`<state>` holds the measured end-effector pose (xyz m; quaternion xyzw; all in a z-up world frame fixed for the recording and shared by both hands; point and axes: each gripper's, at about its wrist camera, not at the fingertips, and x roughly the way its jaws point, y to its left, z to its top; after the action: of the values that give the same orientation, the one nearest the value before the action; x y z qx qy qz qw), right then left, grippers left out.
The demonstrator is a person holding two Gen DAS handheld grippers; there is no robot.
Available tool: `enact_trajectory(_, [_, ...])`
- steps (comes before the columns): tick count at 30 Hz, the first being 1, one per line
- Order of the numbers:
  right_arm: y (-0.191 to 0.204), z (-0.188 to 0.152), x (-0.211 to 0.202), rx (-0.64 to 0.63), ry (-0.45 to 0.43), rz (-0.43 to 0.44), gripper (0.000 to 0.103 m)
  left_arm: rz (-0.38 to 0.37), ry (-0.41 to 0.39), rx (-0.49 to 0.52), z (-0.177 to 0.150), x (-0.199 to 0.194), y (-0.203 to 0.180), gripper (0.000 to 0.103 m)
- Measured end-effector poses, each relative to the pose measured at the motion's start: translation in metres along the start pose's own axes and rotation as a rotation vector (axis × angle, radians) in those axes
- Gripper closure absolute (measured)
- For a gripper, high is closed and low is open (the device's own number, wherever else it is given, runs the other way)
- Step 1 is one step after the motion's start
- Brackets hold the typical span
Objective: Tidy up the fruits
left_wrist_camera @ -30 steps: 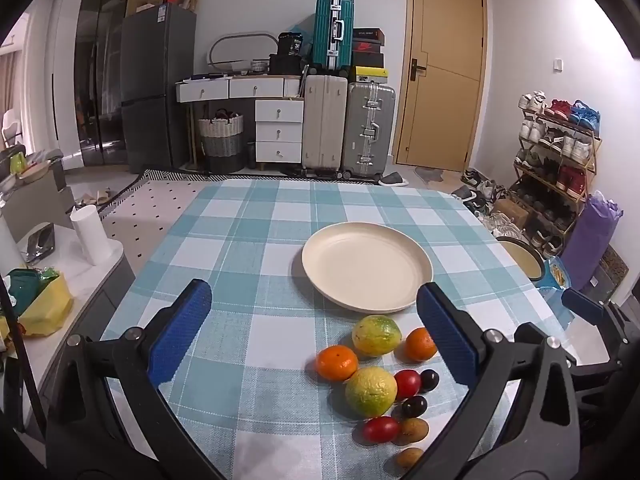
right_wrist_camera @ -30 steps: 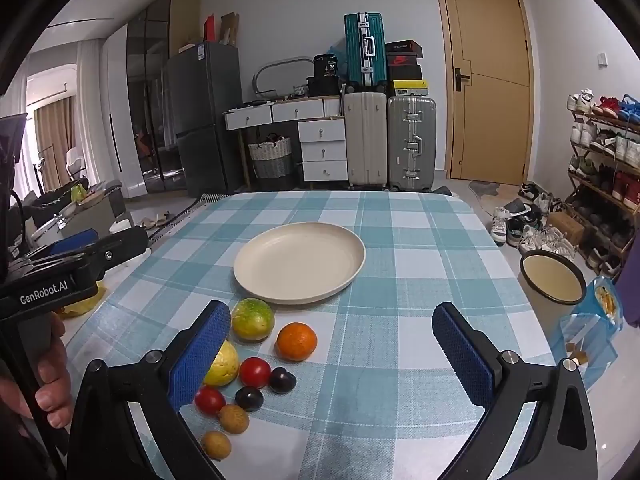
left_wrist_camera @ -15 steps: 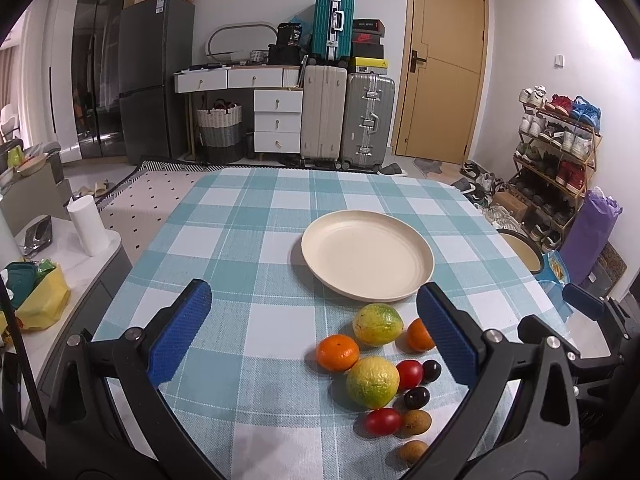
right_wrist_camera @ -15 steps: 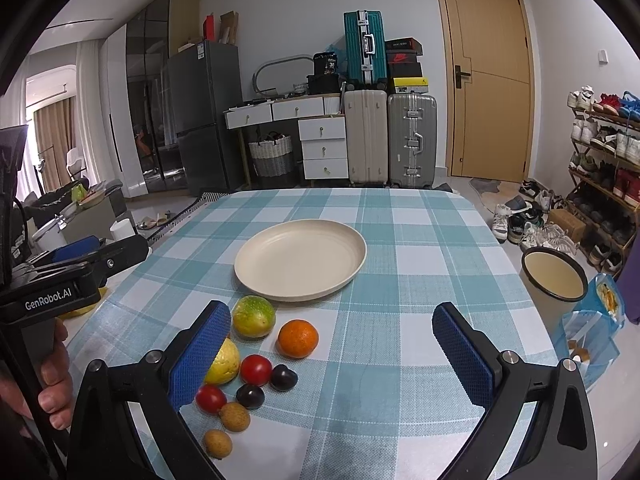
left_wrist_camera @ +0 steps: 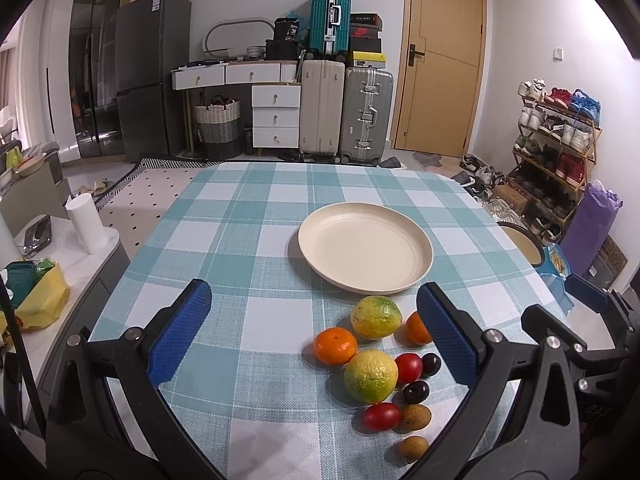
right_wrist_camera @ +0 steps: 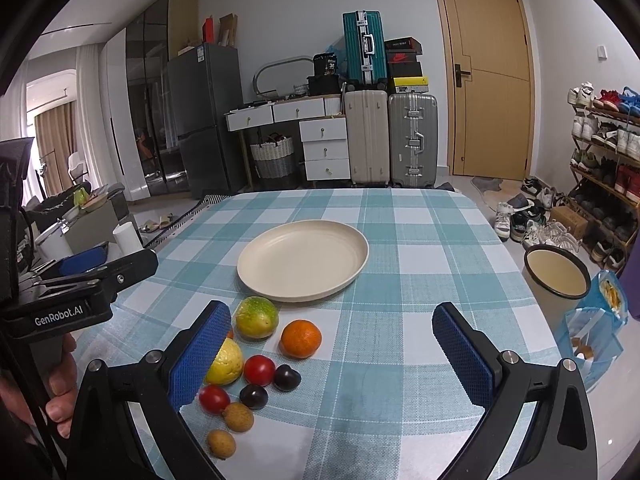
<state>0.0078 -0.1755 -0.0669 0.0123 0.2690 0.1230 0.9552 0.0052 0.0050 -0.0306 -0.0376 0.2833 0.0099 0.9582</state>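
An empty cream plate (left_wrist_camera: 365,252) (right_wrist_camera: 303,258) sits mid-table on the checked cloth. In front of it lies a cluster of fruit: two green-yellow citrus (left_wrist_camera: 376,317) (left_wrist_camera: 371,376), two oranges (left_wrist_camera: 335,346) (right_wrist_camera: 301,338), red tomatoes (left_wrist_camera: 382,416) (right_wrist_camera: 259,369), dark plums (right_wrist_camera: 287,377) and small brown fruits (right_wrist_camera: 221,443). My left gripper (left_wrist_camera: 316,336) is open above the near table, the fruit at its right finger. My right gripper (right_wrist_camera: 332,354) is open too, its left pad covering part of a citrus (right_wrist_camera: 228,364). Neither holds anything.
The other gripper's body and a hand (right_wrist_camera: 60,392) show at the left of the right wrist view. Off the table's right edge stand a round bin (right_wrist_camera: 558,276) and a blue bag (right_wrist_camera: 600,320). A side counter with a paper roll (left_wrist_camera: 84,222) lies left.
Both views have shifted slightly; the plate and fruit sit a little lower and nearer in the left wrist view. No fruit has moved and both grippers stay open.
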Motion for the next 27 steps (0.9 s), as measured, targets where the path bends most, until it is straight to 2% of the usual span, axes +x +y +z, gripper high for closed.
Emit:
enact_trajectory(19, [-0.001, 0.000, -0.001, -0.007, -0.001, -0.005, 0.000, 0.003, 0.001, 0.001, -0.002, 0.001, 0.000, 0.000])
enact_trajectory(27, [-0.001, 0.000, -0.001, -0.010, 0.000, -0.004, 0.000, -0.013, 0.028, -0.009, -0.013, 0.009, 0.005, 0.001])
